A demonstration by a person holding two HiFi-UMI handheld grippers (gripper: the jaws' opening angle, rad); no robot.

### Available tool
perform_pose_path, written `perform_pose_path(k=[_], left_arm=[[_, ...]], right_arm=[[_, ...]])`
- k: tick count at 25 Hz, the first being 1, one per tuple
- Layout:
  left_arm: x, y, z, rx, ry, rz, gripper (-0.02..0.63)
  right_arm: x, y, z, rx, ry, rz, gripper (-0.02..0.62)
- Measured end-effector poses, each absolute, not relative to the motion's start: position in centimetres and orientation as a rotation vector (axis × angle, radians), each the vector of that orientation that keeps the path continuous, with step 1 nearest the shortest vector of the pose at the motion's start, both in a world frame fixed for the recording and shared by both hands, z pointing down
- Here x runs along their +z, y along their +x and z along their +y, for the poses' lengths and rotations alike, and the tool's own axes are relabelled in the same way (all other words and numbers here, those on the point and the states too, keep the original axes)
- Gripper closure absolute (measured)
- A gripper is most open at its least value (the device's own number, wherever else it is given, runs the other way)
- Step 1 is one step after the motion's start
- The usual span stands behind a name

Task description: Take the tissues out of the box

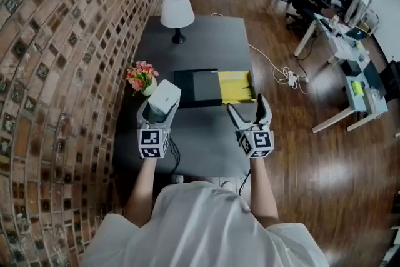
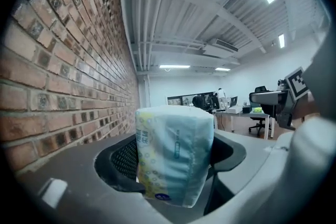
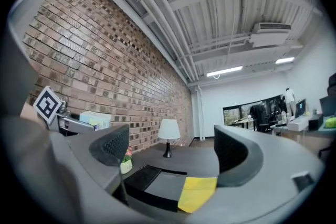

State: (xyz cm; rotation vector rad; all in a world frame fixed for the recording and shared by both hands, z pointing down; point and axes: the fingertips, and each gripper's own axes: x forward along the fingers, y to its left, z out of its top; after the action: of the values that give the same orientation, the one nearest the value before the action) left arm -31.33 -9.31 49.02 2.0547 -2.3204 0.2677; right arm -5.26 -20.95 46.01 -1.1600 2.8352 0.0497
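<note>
The take-out step looks all but done. Both forearms reach forward from the body, with the grippers pointing roughly level and their marker cubes facing up. The left gripper [image 1: 159, 110] has its fingers [image 2: 122, 161] pinched on a pack of tissues [image 2: 176, 149]. It holds the pack upright in the air above the bench [image 1: 206, 134], clear of the box and on the brick-wall side. The right gripper [image 1: 247, 106] hangs beside it with its fingers [image 3: 111, 147] spread and nothing between them. Just beyond both lies the flat black box [image 1: 182, 89], with a yellow panel [image 1: 234, 85] at its right end. I can make out no other pack in its grey inside. The next move probably calls for lowering the pack onto bare bench short of the box, keeping clear of the flowers [image 1: 140, 76], then loosening the fingers. The lamp [image 1: 177, 11] stands well beyond.
</note>
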Motion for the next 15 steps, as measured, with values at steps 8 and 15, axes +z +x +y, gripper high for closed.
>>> perform_pose_path(k=[8, 15], left_arm=[[48.9, -29.7, -5.8, 0.189, 1.988, -2.379, 0.238], [49.3, -29.2, -4.4, 0.191, 1.966, -2.407, 0.238]], right_arm=[[46.9, -3.9, -17.9, 0.008, -1.264, 2.770, 0.095], [48.5, -4.1, -15.8, 0.052, -1.287, 2.816, 0.095]])
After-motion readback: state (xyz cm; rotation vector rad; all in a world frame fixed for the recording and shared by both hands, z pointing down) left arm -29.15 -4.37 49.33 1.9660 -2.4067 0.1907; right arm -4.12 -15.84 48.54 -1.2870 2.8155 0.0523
